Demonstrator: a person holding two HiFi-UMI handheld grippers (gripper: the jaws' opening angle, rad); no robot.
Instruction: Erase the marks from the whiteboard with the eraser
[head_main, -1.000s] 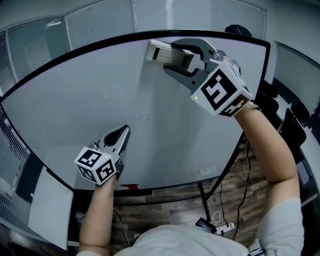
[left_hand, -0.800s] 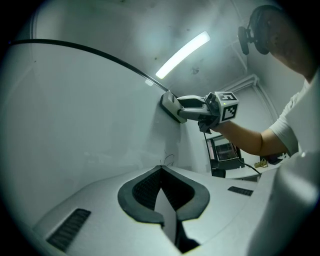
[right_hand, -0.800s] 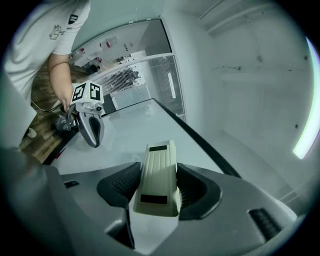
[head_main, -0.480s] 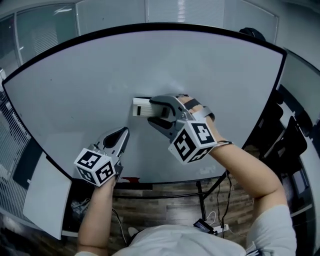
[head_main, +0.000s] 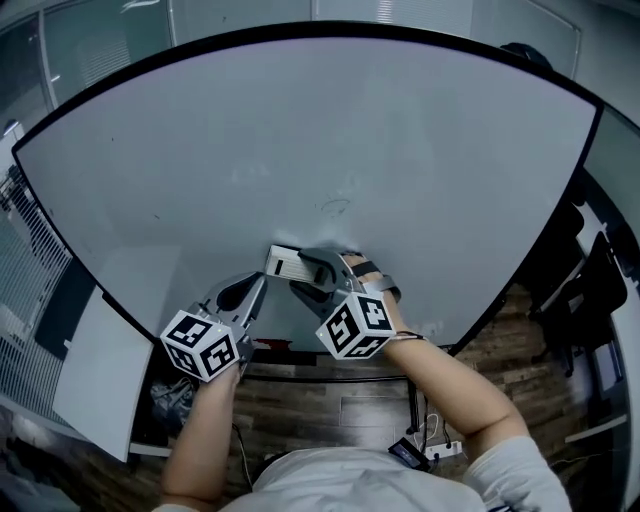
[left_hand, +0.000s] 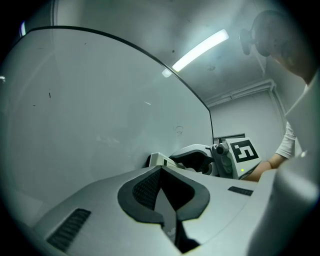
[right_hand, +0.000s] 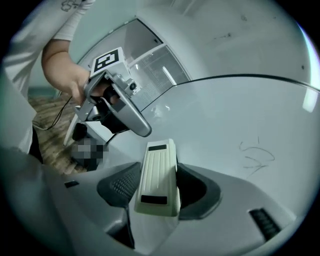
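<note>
While clamped between right gripper (head_main: 303, 272) jaws, ribbed cream plastic eraser (head_main: 288, 264) sits against glossy whiteboard (head_main: 300, 130), low near bottom edge; faint scribble (head_main: 333, 208) just above. Left gripper (head_main: 254, 284) beside, jaws closed together, nothing held.

The eraser (head_main: 288, 264) sat low on the whiteboard (head_main: 300, 120), between the right gripper's (head_main: 310, 272) jaws, below a scribbled mark (head_main: 335, 207); the left gripper (head_main: 248, 288) stood just beside it, to the left.

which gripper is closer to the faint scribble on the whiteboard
Right. The right gripper, shut on the eraser, sits just below the scribble; the left gripper is lower and further left.
</note>
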